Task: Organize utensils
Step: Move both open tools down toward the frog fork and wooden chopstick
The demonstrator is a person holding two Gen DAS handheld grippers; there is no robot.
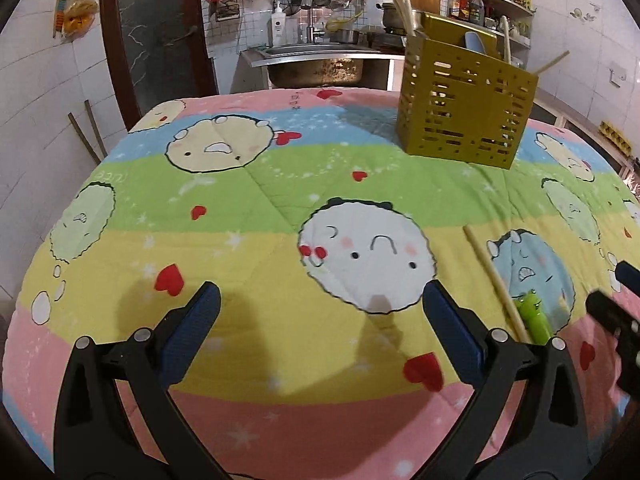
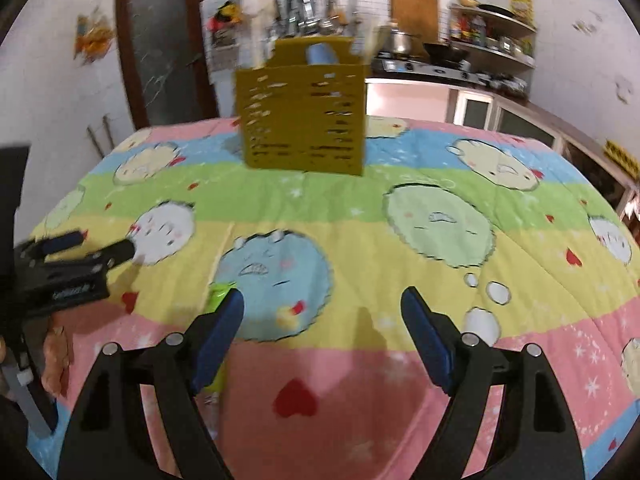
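A gold slotted utensil holder stands at the far side of the cartoon quilt, with chopsticks, a wooden handle and a blue utensil in it; it also shows in the right wrist view, blurred. A wooden chopstick and a green frog-topped utensil lie on the quilt right of my left gripper, which is open and empty. My right gripper is open and empty; the green utensil lies just beside its left finger. The right gripper also shows at the left view's right edge.
The quilt covers the whole table. Behind it are a steel sink, hanging ladles, a dark door and shelves with bottles. The left gripper shows at the right view's left edge.
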